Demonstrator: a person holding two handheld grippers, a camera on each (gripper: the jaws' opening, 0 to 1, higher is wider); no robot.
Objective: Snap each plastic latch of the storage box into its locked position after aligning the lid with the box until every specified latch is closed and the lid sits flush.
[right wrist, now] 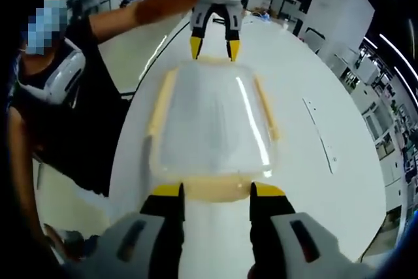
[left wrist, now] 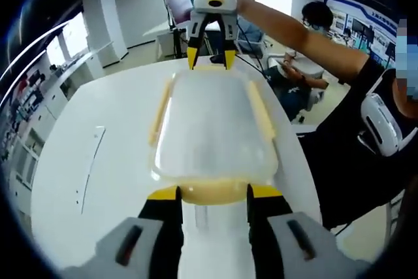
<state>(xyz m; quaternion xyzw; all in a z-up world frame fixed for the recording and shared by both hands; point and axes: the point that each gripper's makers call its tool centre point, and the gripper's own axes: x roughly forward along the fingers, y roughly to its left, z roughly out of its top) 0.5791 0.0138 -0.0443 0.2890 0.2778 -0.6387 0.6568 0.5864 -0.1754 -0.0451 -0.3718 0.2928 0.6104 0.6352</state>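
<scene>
Your left gripper (left wrist: 213, 193) has its jaws spread, the yellow tips set either side of the near end latch (left wrist: 212, 191) of the box (left wrist: 212, 129), touching or almost touching the lid's edge; nothing is pinched between them. Your right gripper (right wrist: 212, 190) stands the same way at the opposite end: jaws apart, tips flanking that end's latch (right wrist: 215, 187), holding nothing.

Each tool shows in the other's view at the far end of the box. In the left gripper view the right gripper (left wrist: 211, 59) points down at the far edge with its jaws apart; in the right gripper view the left gripper (right wrist: 214, 48) does likewise.

The box lies lengthwise between the two tools on the white table (left wrist: 78, 161). Its clear lid (right wrist: 209, 122) sits on top, with a pale yellow latch strip along each long side (left wrist: 159, 117) (left wrist: 262, 110). You cannot tell from these views whether the side latches are snapped down, nor whether the lid is fully flush. Through the cloudy lid nothing can be made out inside the box.

Beyond the table, a seated person (left wrist: 307, 37) shows in the left gripper view
</scene>
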